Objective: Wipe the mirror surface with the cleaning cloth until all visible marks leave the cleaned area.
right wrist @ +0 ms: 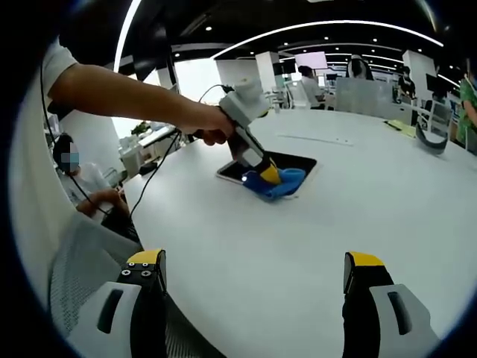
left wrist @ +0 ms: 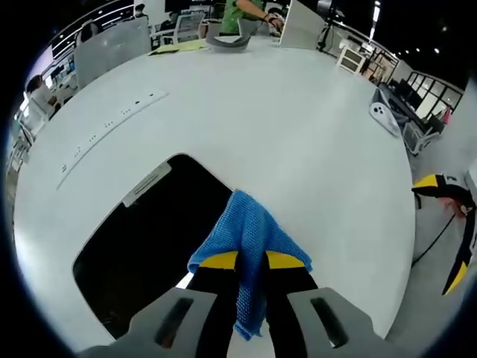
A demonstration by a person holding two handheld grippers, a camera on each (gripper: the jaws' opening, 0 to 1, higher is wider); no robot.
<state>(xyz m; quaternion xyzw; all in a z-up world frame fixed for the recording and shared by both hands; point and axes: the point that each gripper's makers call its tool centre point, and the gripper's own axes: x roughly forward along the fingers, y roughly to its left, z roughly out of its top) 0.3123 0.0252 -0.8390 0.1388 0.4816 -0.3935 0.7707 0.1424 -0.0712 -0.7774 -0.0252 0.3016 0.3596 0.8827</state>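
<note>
Wiping step under way. Left gripper pinches blue cleaning cloth, pressed onto the mirror flat on the white table. Right gripper hangs spread, well clear of the mirror. Next: sweep cloth across the remaining glass.

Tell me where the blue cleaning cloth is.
The blue cleaning cloth is clamped in the left tongs, draped over the mirror's near edge on the white table.
</note>
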